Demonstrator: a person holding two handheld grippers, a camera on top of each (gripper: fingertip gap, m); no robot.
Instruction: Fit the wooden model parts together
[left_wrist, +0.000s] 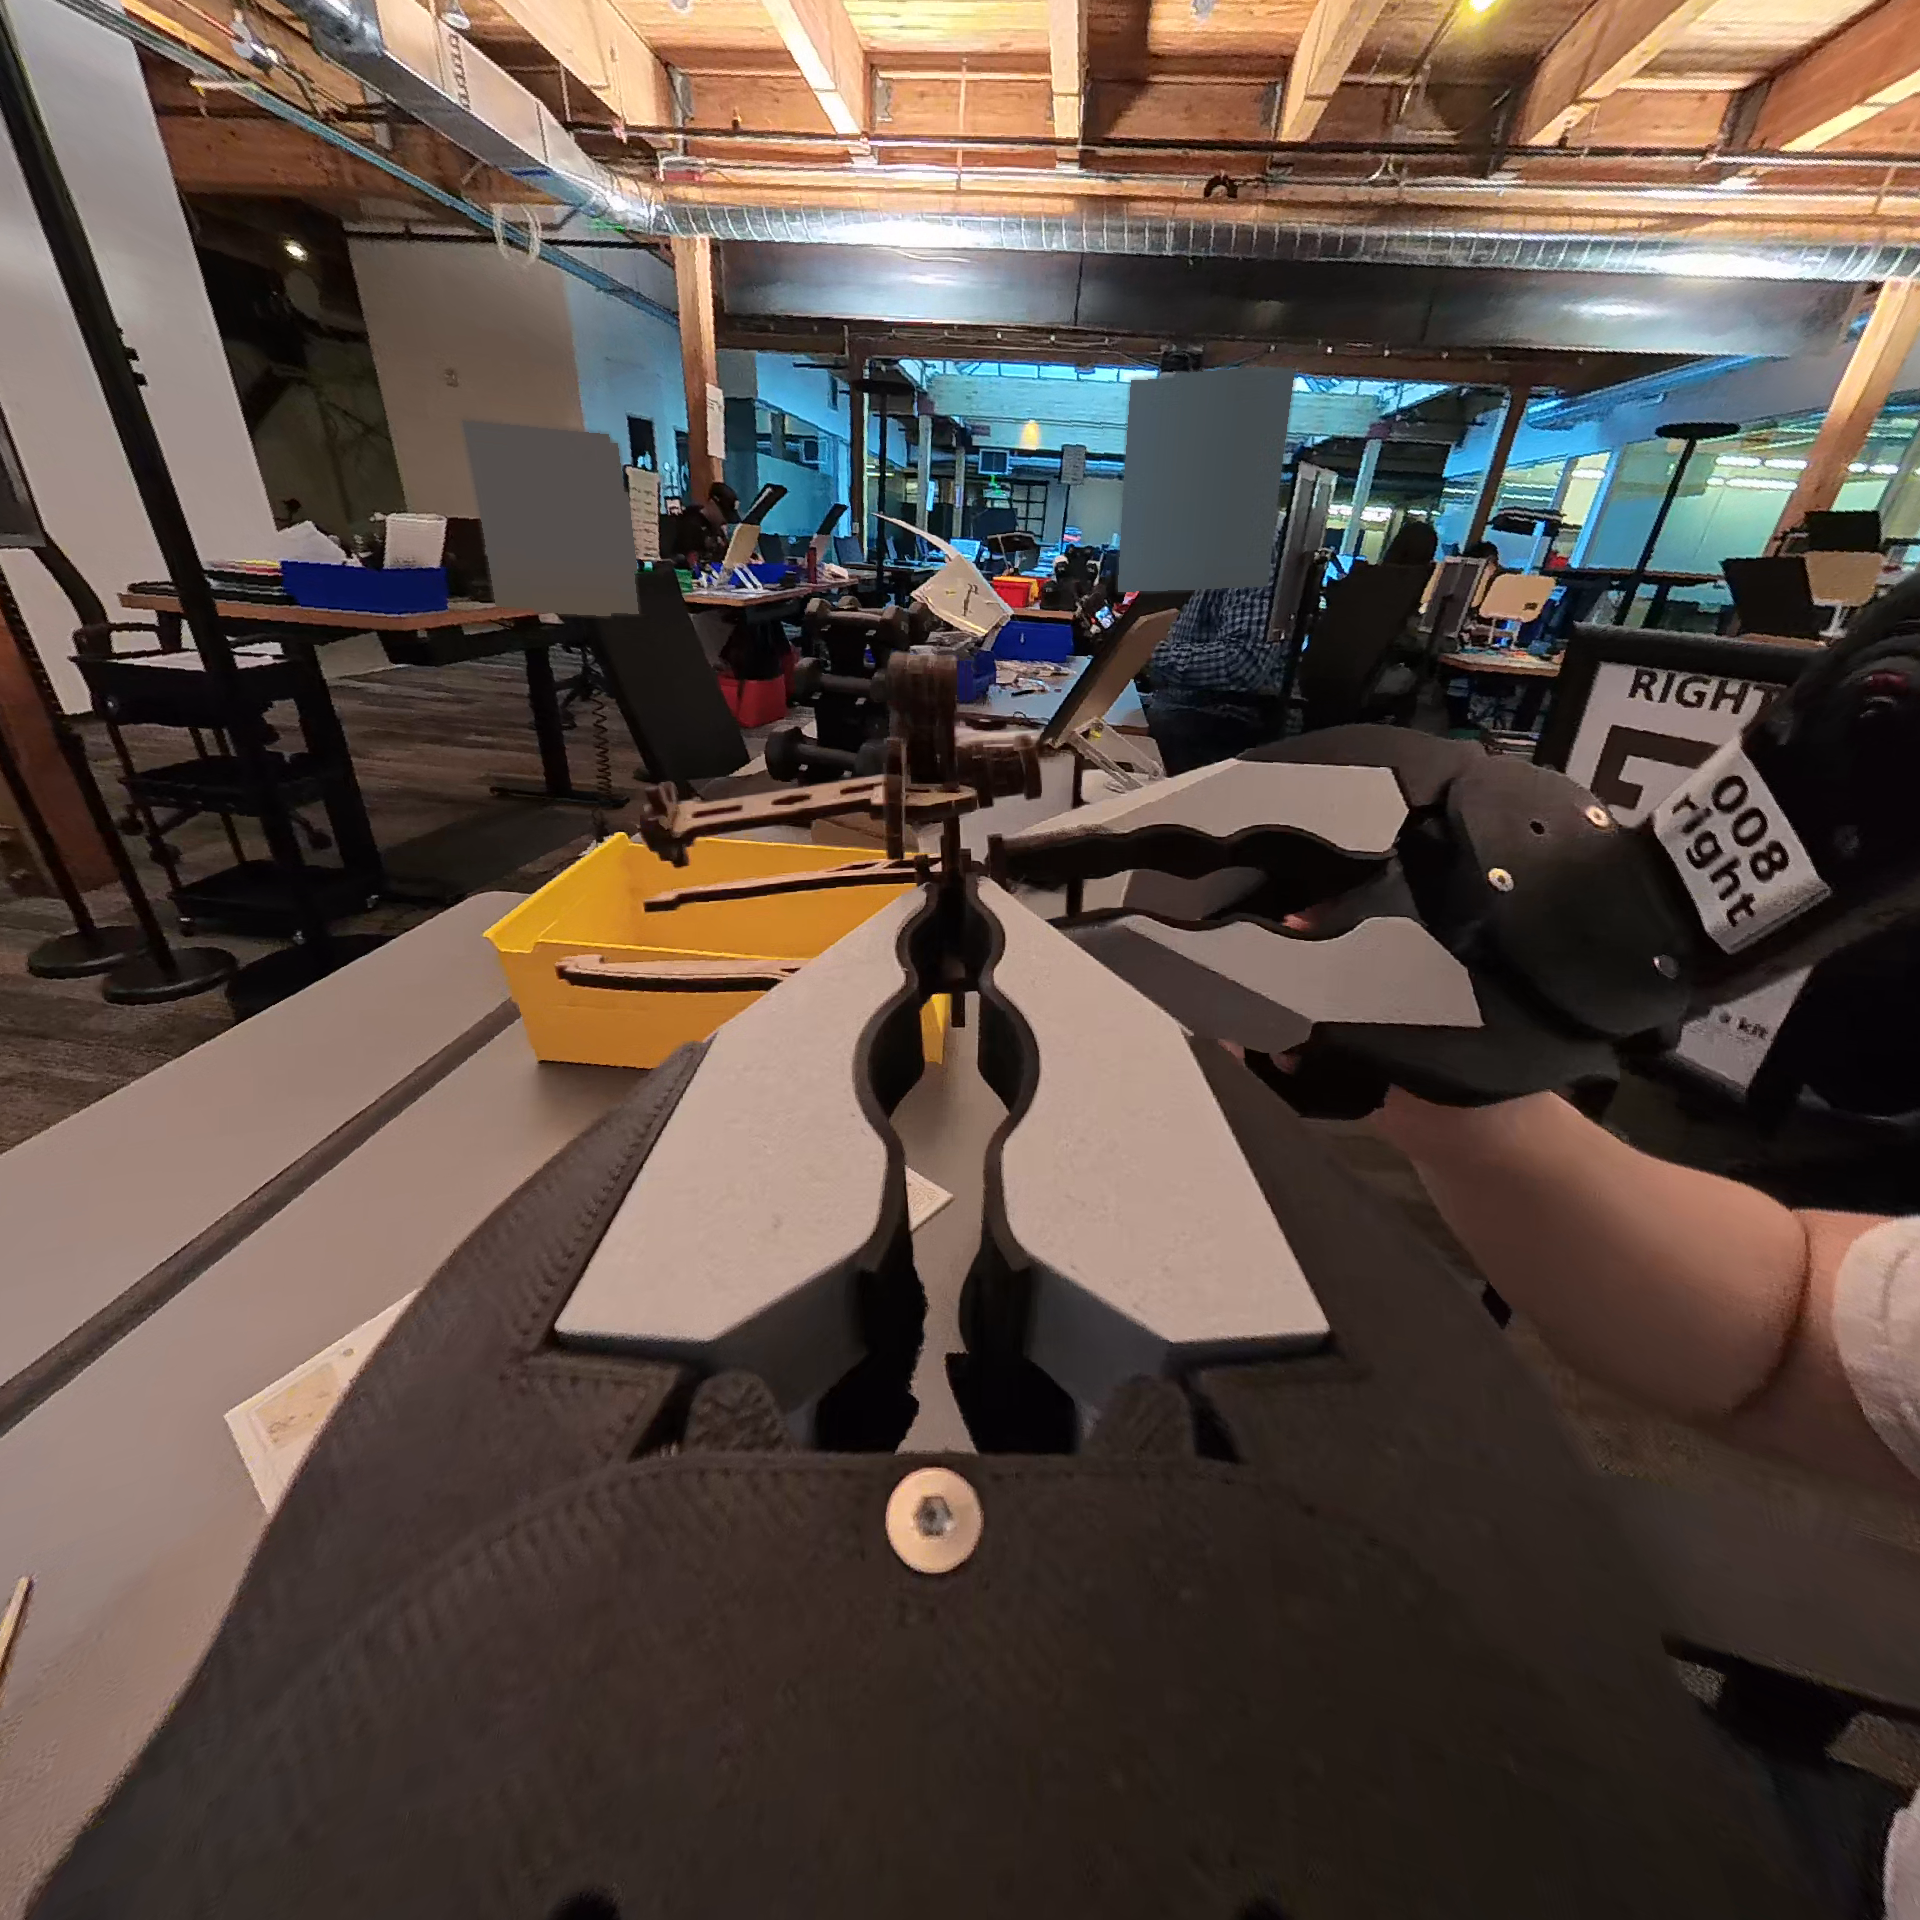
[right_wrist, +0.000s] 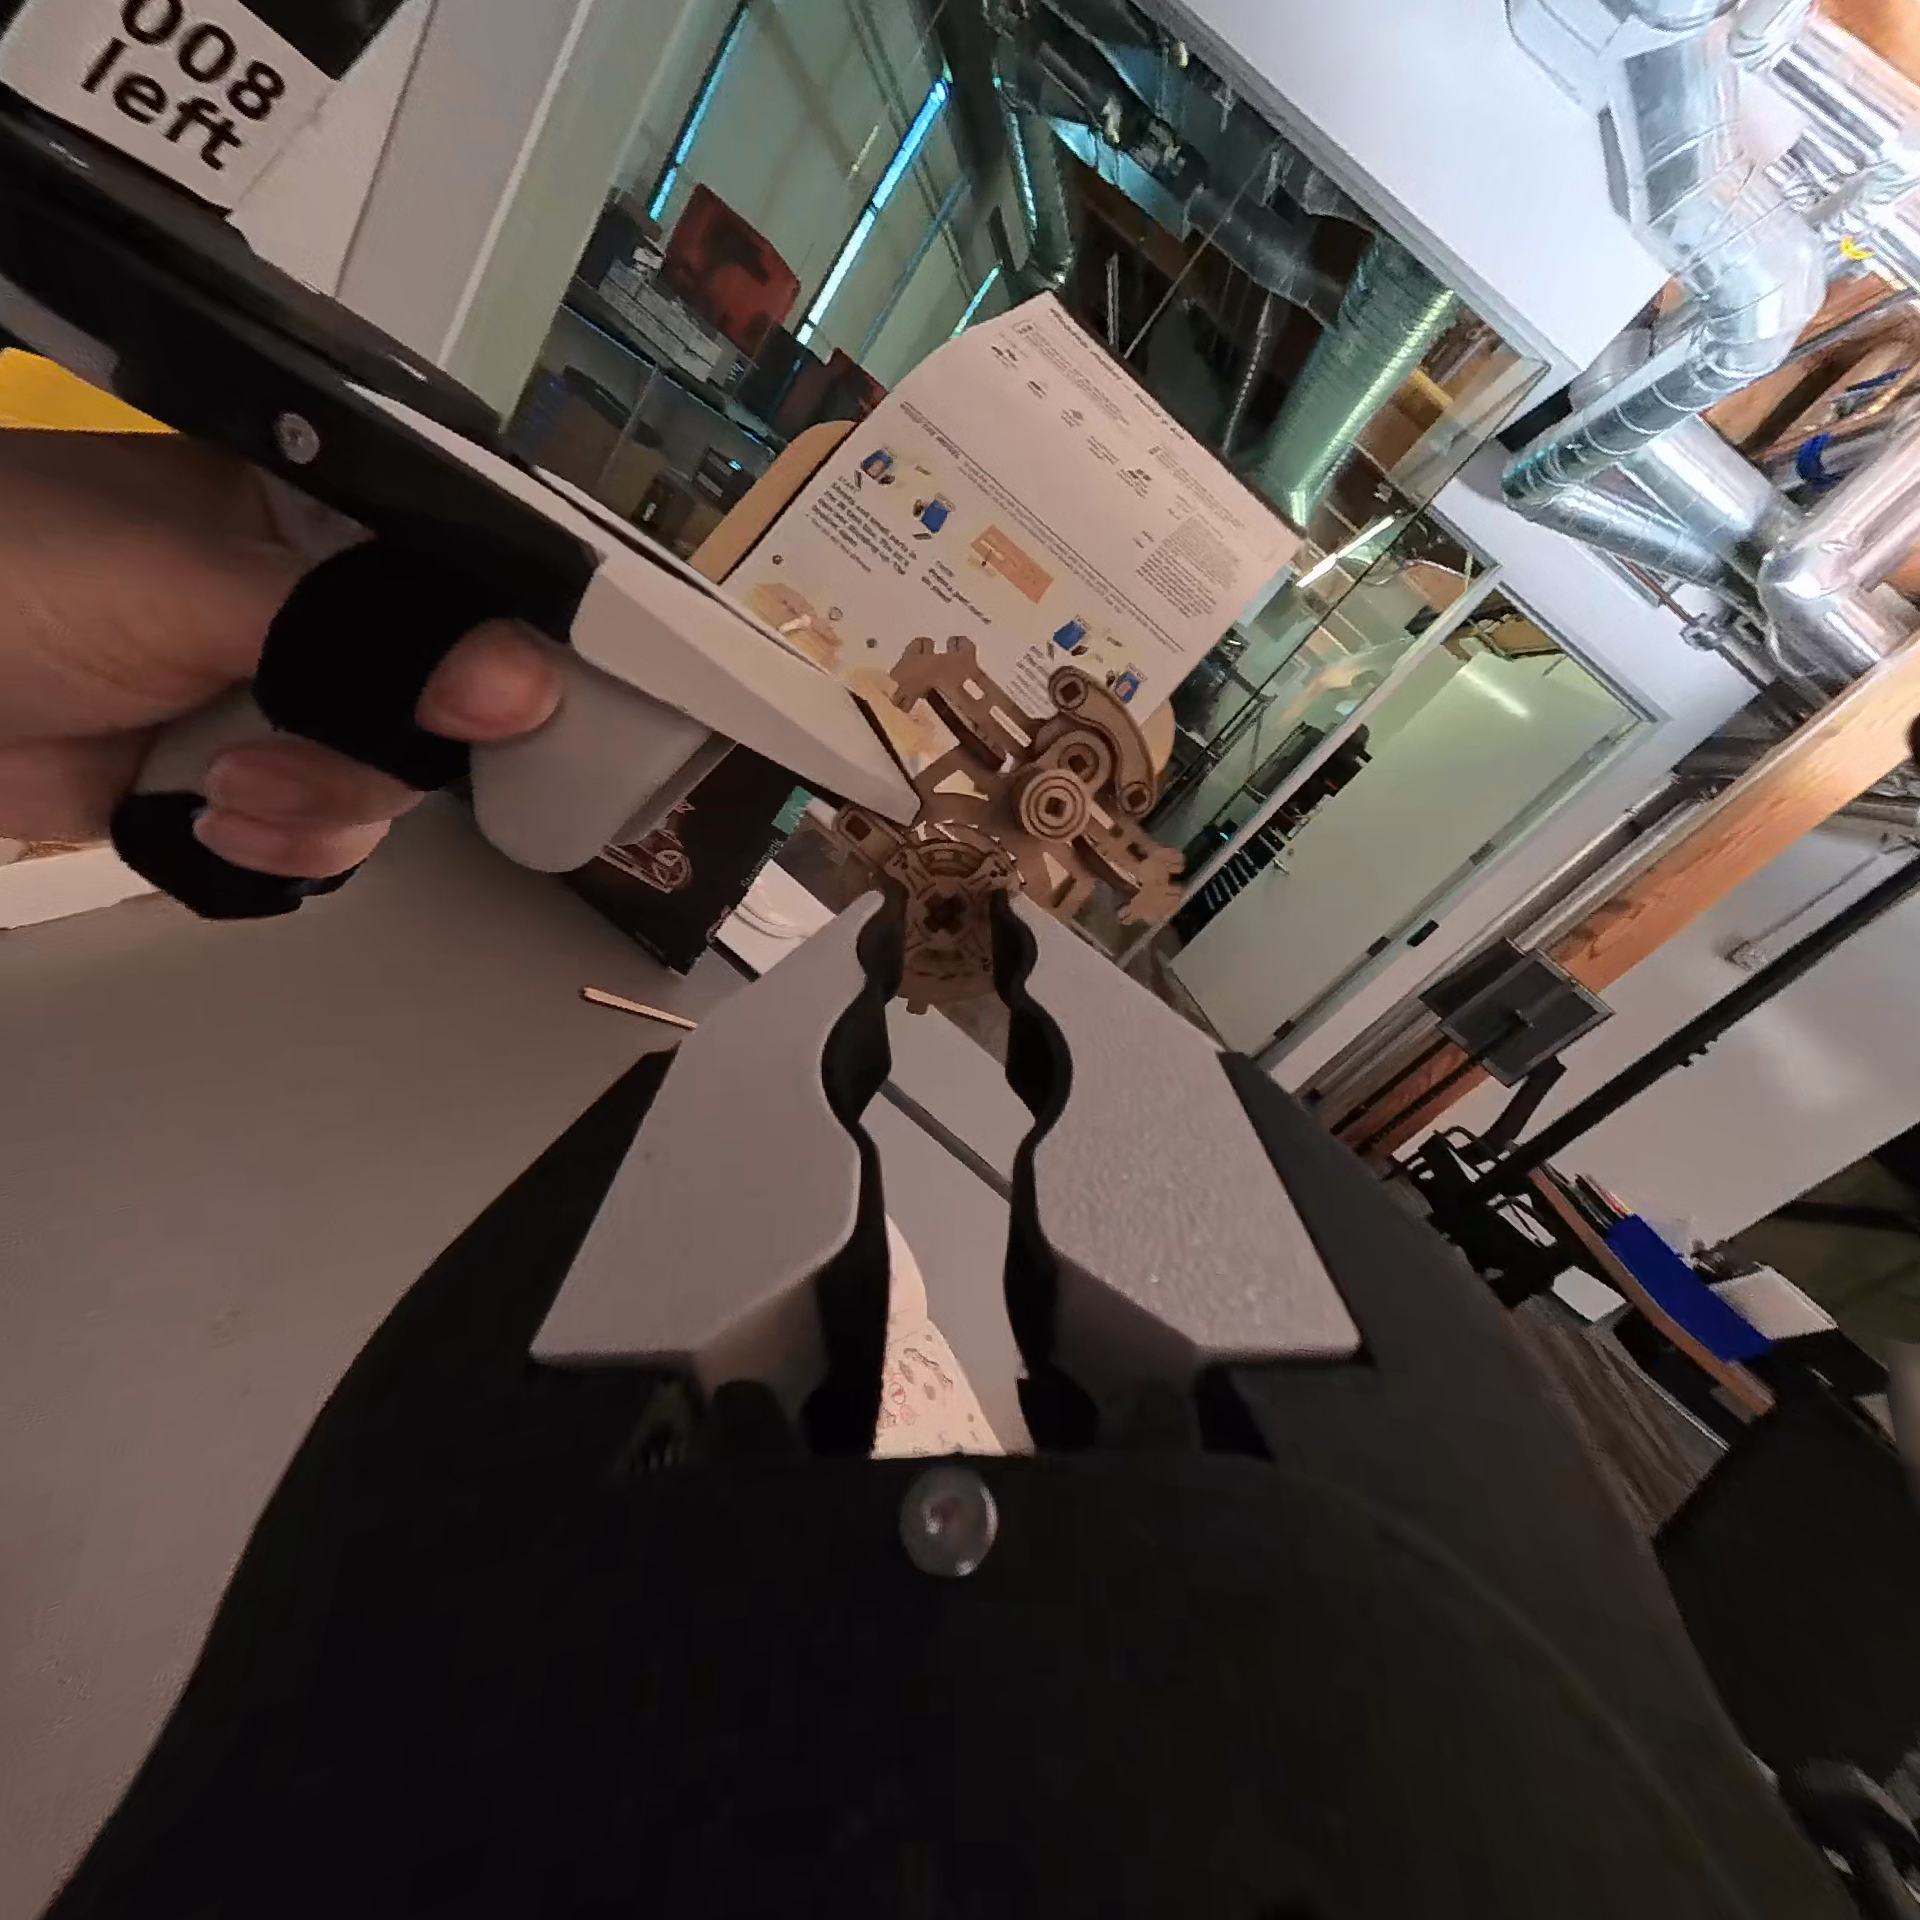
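A big open room has a wooden beam ceiling (left_wrist: 935, 62) with a shiny silver pipe (left_wrist: 1039, 223) running under it. Far back stand desks (left_wrist: 343, 618), black chairs (left_wrist: 1351, 623) and bright windows (left_wrist: 1683, 488). The floor (left_wrist: 436, 727) is dark wood, and a white wall (left_wrist: 94, 312) stands on the left

Both shots are bright enough, lit from ceiling lights (left_wrist: 1481, 5) and daylight through the far windows (left_wrist: 1621, 499), which look a bit blown out and bluish. Heavy fisheye bend at the edges, so the beams (left_wrist: 821, 62) curve in the left view and the shiny ducts (right_wrist: 1704, 436) throw glare in the tilted right one. The wooden model (left_wrist: 914, 821) sits backlit and dark; up close, the hand (right_wrist: 187, 675) is soft and blurry.
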